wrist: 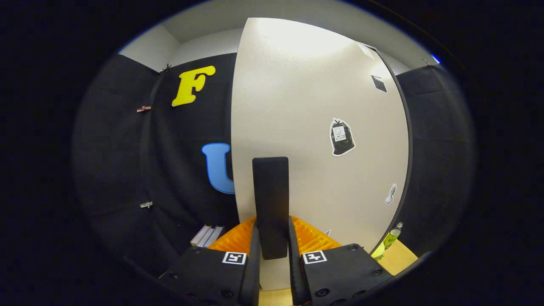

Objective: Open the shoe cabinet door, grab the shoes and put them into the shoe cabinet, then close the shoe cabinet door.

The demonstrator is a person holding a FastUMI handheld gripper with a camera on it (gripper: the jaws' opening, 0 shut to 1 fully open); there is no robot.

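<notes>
The tall off-white shoe cabinet door stands upright just ahead, and its flat black upright handle sits between the fingers of the tool, which is clenched on it from both sides. Three stickers dot the door face. Beyond the fingers lies a ribbed orange plastic piece, with one yellow-green bottle on the pale wooden counter past the door's dark edge.

Clamped between the gripper's fingers: the handle, fixed to the cabinet door filling centre frame. Lower left, books; lower right, past the door's edge, a bottle.
</notes>
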